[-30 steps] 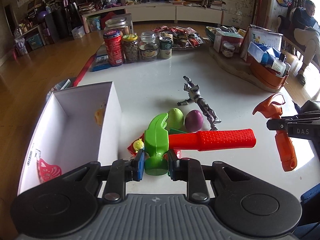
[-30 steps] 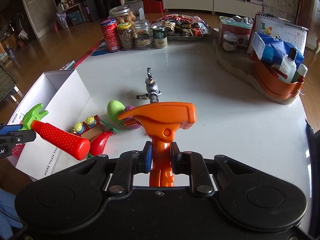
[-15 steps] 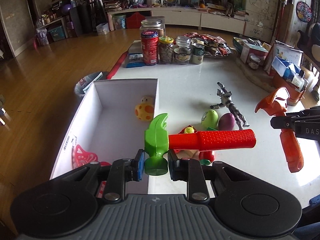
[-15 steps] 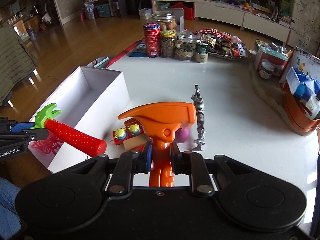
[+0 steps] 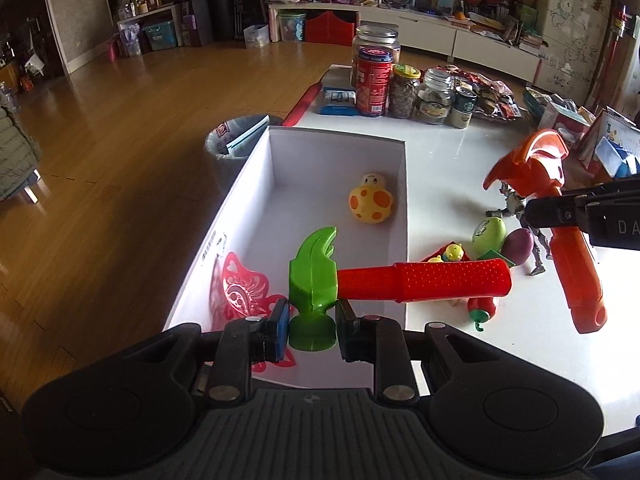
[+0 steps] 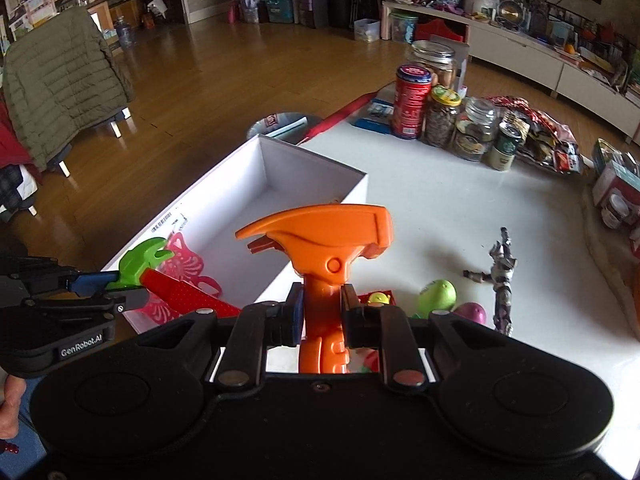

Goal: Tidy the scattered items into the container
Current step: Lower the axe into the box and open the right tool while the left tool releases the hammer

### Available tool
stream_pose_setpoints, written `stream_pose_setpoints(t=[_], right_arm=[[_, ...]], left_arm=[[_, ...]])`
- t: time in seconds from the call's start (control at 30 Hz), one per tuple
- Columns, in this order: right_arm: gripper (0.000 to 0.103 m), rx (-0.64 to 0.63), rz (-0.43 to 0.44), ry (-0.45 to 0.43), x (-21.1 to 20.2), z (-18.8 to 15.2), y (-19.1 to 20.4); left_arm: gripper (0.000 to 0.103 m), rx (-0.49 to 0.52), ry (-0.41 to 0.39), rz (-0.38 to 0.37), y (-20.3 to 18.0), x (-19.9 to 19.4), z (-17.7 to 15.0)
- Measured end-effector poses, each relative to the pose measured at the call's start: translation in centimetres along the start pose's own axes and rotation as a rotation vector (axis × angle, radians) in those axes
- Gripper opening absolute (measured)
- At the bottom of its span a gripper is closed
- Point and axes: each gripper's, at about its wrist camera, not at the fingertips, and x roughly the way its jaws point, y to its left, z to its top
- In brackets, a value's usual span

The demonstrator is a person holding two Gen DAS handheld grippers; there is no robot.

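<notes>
My left gripper (image 5: 312, 330) is shut on the green head of a toy hammer (image 5: 400, 278) whose red handle sticks out to the right, hanging over the near end of the white box (image 5: 256, 184). Inside the box lie a yellow spotted toy (image 5: 371, 205) and a pink butterfly cutout (image 5: 240, 290). My right gripper (image 6: 322, 316) is shut on the handle of an orange toy hammer (image 6: 324, 236), held upright above the box's right wall (image 6: 320, 216). On the table beside the box lie a green egg (image 6: 438, 295), a purple egg (image 6: 472, 313), a grey action figure (image 6: 502, 276) and a small red toy with yellow figures (image 5: 450, 254).
Jars and cans (image 5: 400, 84) stand at the table's far end beside snack packets (image 6: 536, 132). A bin (image 5: 236, 140) sits on the wooden floor left of the box. Boxes and a calendar (image 5: 612, 136) crowd the right edge. A green jacket (image 6: 60, 80) hangs over a chair at left.
Both grippers have swung left with their hammers: the green hammer now hangs over the box's inside, and the orange hammer has come from over the table to the box's right wall.
</notes>
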Motion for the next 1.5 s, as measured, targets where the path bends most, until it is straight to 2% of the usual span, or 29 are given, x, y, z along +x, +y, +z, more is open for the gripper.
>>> stream_pose_setpoints(t=[0.37,0.67,0.93,1.13,1.3,1.5], right_arm=[[0.018,-0.023,0.064,0.01,3.5,4.5,4.0],[0.018,0.023,0.077,0.082,9.5,7.4,5.8],[0.018,0.042,0.059,0.171,15.3,6.7,5.9],[0.018,0.045,0.069,0.211,17.3,5.5,5.4],[0.019,0.058,0.075,0.202,17.8,5.5,4.9],[0.033,0.091,0.078,0.155,17.3,5.6,4.0]], left_arm=[[0.024,-0.035,0.017,0.018,2.5,1.2,-0.4],[0.024,-0.045,0.028,0.019,3.6,2.5,-0.2],[0.024,-0.062,0.044,0.023,4.4,4.3,0.5],[0.024,-0.073,0.063,0.021,4.4,6.2,1.1],[0.024,-0.065,0.08,0.013,4.2,7.0,1.0],[0.024,-0.064,0.088,0.016,3.8,7.7,1.3]])
